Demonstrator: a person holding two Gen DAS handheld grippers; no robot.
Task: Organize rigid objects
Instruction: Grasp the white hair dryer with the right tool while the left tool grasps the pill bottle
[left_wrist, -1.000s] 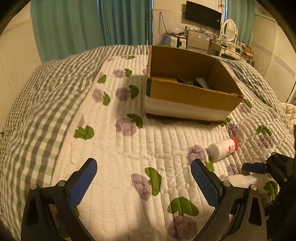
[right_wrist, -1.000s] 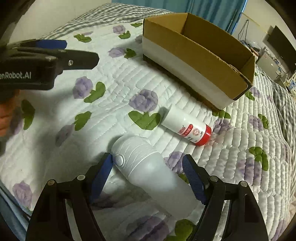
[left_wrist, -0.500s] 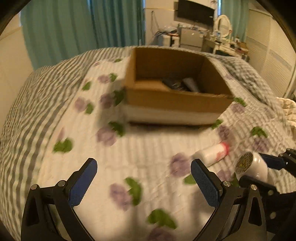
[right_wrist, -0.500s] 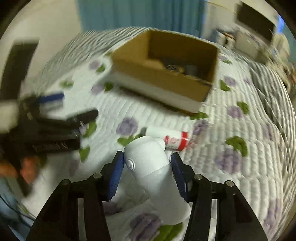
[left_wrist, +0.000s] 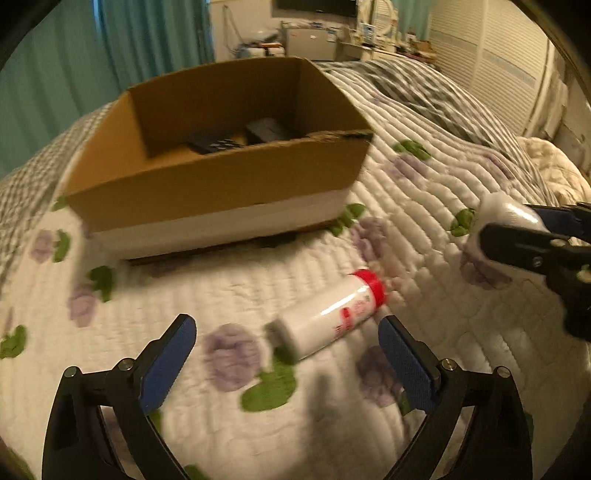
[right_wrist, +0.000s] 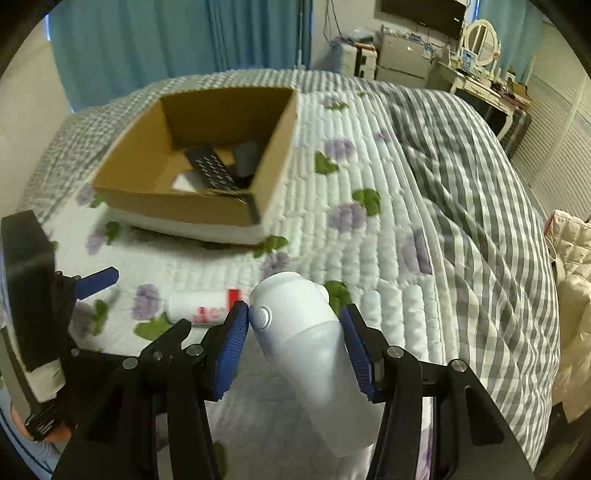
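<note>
Both wrist cams toward box (left_wrist: 221, 173)

On the bed (left_wrist: 424, 206) the cardboard box (left_wrist: 221, 192) sits behind the small bottle (left_wrist: 328, 319), which lies on its side before it. A remote (right_wrist: 214, 168) lies in the box. The large bottle (right_wrist: 306, 343) is right of the small one.
</note>
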